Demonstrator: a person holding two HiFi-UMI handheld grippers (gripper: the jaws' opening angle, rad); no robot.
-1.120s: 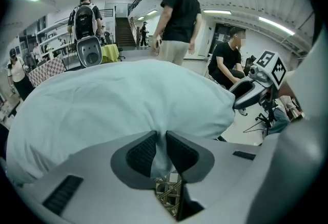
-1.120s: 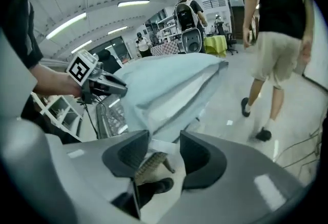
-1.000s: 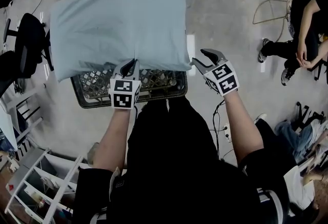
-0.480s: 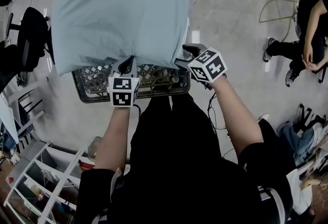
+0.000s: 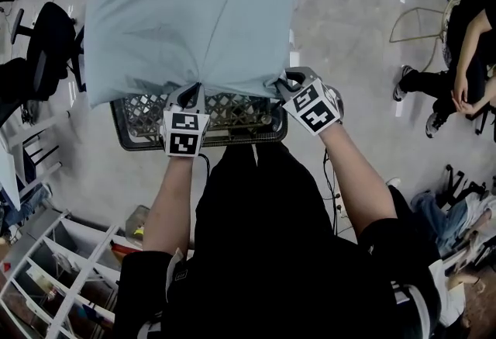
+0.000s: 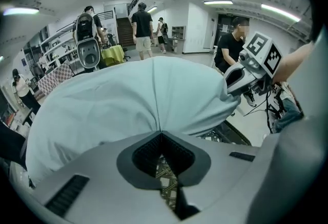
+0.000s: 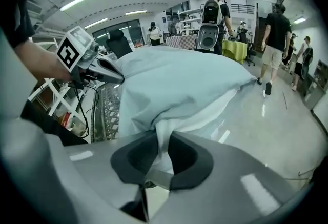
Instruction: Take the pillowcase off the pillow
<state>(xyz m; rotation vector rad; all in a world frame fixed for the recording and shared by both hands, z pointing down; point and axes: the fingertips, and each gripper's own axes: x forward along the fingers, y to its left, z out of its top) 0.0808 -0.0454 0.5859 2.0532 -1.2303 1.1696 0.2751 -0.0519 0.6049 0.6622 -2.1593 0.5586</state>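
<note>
- The left gripper had its jaws together, clamped on a pinched fold of the pale blue pillowcase at the edge nearest the person.
- The right gripper had just been closing its jaws. They stood nearly together and pressed on white cloth at the near right corner.
- That white cloth was judged to be the pillow itself, showing below the open edge of the case. An inner flap of the case could not be ruled out.
- The cased pillow lay across the top of a black lattice crate on the floor, just in front of the person. It overhung the crate at the left and far sides.
- The case covered nearly all of the pillow, so removal was judged barely begun.
- Handling, as judged: the load was light, soft and yielding. The thin case would bunch and slide over the filling rather than lift it.
- Hold, as judged: one pair of jaws should take only case cloth at the open end, and the other a firm bite of the pillow corner.
- A shallow pinch there was likely to slip once the two were pulled apart.
</note>
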